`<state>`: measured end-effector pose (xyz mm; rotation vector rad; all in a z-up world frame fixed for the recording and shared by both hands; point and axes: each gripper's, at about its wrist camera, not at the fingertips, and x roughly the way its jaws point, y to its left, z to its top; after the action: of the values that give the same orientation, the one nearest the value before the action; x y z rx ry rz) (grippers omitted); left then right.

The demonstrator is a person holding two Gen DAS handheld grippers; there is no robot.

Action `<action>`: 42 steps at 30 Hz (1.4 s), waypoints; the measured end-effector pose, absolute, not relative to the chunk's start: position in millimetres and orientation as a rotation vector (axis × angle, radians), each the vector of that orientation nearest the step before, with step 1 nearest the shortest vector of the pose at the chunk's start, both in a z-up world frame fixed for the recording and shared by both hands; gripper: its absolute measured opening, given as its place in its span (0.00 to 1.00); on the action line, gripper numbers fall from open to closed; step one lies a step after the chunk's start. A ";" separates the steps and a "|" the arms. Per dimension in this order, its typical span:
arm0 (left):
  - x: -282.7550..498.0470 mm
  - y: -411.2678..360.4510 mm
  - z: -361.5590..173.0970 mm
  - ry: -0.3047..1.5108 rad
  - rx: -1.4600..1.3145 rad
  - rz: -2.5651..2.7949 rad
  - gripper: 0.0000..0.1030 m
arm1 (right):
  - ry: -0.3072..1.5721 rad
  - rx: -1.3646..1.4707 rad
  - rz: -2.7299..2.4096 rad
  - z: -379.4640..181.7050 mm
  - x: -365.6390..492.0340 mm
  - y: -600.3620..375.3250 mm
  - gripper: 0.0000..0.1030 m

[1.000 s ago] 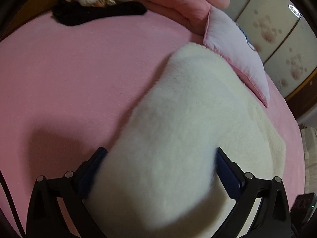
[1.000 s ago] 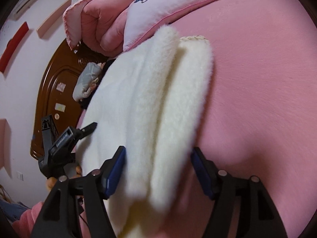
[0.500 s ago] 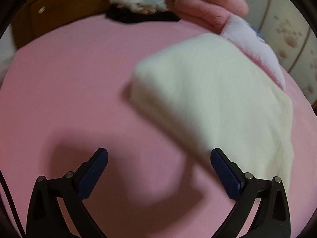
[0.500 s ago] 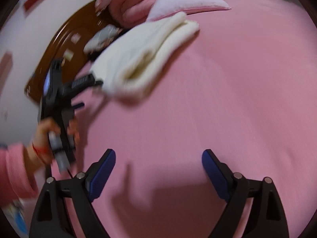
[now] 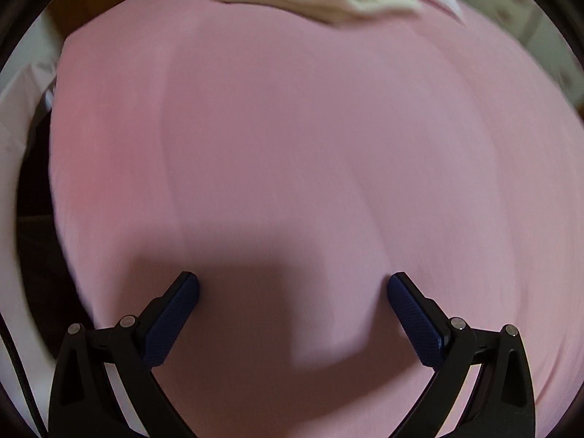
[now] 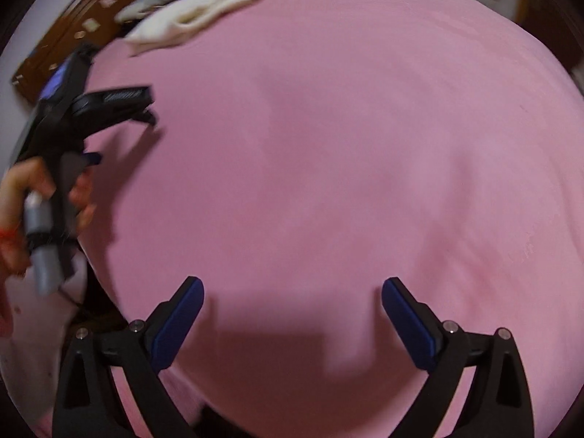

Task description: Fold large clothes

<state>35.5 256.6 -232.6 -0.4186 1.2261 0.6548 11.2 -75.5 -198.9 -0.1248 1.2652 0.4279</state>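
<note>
Pink bedsheet [image 6: 328, 146] fills both views. Cream fleece garment [image 6: 189, 14] lies folded at the far edge of the bed, near the wooden headboard [image 6: 58, 51], well apart from both tools. Left gripper [image 5: 292, 288] spread, nothing between the pads. Right gripper [image 6: 292, 292] jaws have just been opening; now wide, empty. Judgement: this fold is done and set aside. Next move calls for finding another large garment; none shows here.

both wrist views look steeply down on the pink bedsheet [image 5: 292, 146], sharing the folded cream garment [image 6: 189, 14] far off.
</note>
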 end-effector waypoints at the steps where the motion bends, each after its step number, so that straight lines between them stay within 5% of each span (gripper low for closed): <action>1: 26.9 234.4 -231.6 1.256 -0.388 0.633 0.99 | 1.282 -0.133 0.389 -197.9 1.8 -93.4 0.96; 6: -19.0 148.8 -207.2 1.399 -0.380 0.564 0.99 | 1.424 -0.131 0.196 -198.1 -38.0 -174.1 0.97; 12: -58.3 91.1 -134.3 1.404 -0.346 0.474 0.99 | 1.555 0.170 -0.045 -189.8 -88.1 -264.7 0.97; 19: -56.7 53.8 -79.4 1.374 -0.100 0.351 0.99 | 1.561 0.210 -0.192 -134.5 -132.0 -314.7 0.97; 30: -106.7 100.5 -90.5 1.371 -0.285 0.343 0.99 | 1.572 0.164 -0.206 -101.7 -137.1 -296.1 0.97; 42: -70.6 122.4 12.9 1.343 -0.259 0.222 0.99 | 1.501 0.195 -0.105 -45.1 -106.0 -251.9 0.97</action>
<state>-70.6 122.4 12.9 -0.2587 1.3426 0.2220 -106.0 -251.9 -45.1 0.1948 1.5005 -0.1047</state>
